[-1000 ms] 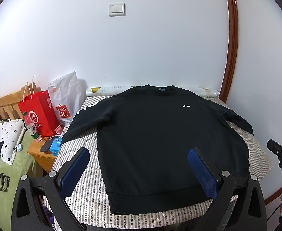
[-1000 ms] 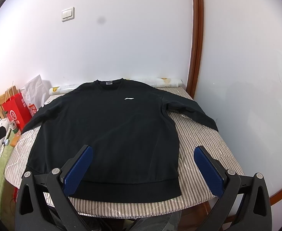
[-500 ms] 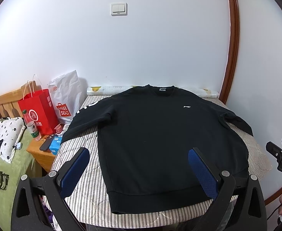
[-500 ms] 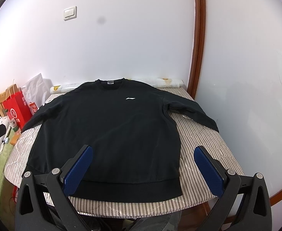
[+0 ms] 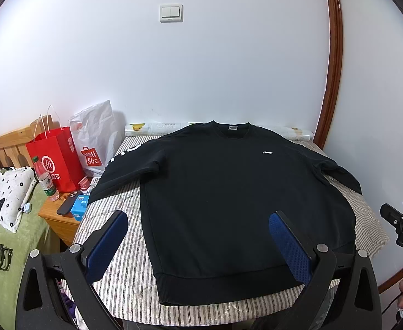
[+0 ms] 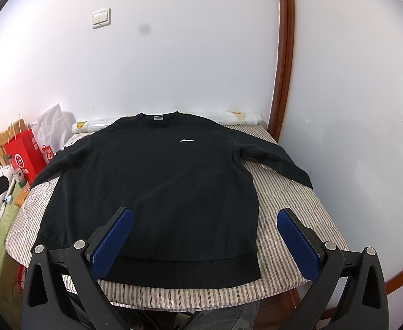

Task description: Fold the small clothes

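my left fingers (image 5: 198,236) and right fingers (image 6: 204,233) hang spread and empty above the hem of the black sweatshirt (image 6: 157,189), lying flat and unfolded on the striped counter (image 6: 286,192), so i judge folding hasn't begun and next i must pinch a sleeve or side edge.

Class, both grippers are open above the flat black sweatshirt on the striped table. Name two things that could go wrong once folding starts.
1. The left sleeve overhangs the striped table edge; it may slide off toward the nightstand.
2. The hem lies near the front edge, so a pull could drag the black sweatshirt off.
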`<move>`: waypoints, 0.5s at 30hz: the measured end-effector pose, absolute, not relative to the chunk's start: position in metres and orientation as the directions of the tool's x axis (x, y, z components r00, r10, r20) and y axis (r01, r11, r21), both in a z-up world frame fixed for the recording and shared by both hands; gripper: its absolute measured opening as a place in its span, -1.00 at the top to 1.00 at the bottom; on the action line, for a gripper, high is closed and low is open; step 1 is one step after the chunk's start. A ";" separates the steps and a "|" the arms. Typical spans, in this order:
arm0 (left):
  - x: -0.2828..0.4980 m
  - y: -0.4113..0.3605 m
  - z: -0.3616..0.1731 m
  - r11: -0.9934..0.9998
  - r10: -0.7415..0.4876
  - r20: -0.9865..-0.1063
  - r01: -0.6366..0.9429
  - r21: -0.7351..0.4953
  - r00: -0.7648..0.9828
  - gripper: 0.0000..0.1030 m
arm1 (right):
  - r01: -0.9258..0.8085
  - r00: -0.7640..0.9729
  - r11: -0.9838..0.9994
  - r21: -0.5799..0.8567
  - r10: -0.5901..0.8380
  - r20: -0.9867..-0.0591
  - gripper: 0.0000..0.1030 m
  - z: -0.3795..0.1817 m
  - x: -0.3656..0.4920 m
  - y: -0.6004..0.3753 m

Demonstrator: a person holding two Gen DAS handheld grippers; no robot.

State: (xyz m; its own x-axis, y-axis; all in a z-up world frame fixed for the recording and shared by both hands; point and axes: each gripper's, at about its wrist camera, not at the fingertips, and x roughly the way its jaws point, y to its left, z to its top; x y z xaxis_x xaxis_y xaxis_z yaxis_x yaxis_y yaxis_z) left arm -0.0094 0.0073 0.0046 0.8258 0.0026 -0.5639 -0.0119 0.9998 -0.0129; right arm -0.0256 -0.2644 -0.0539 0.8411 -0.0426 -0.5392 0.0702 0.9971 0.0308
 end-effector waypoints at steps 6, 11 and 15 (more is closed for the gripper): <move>-0.009 0.008 0.005 1.000 0.000 -0.565 -0.012 -0.016 0.825 -1.00 | 0.067 0.844 0.997 0.029 -0.041 -0.535 -1.00 -0.054 -0.025 -0.261; -0.005 0.015 0.000 0.998 -0.037 -0.576 0.004 -0.059 0.817 -1.00 | 0.050 0.846 0.998 0.024 -0.030 -0.532 -1.00 -0.061 -0.022 -0.258; 0.007 0.021 -0.015 0.998 -0.041 -0.599 0.001 -0.068 0.800 -1.00 | 0.038 0.833 0.999 0.021 -0.020 -0.553 -1.00 -0.076 -0.010 -0.254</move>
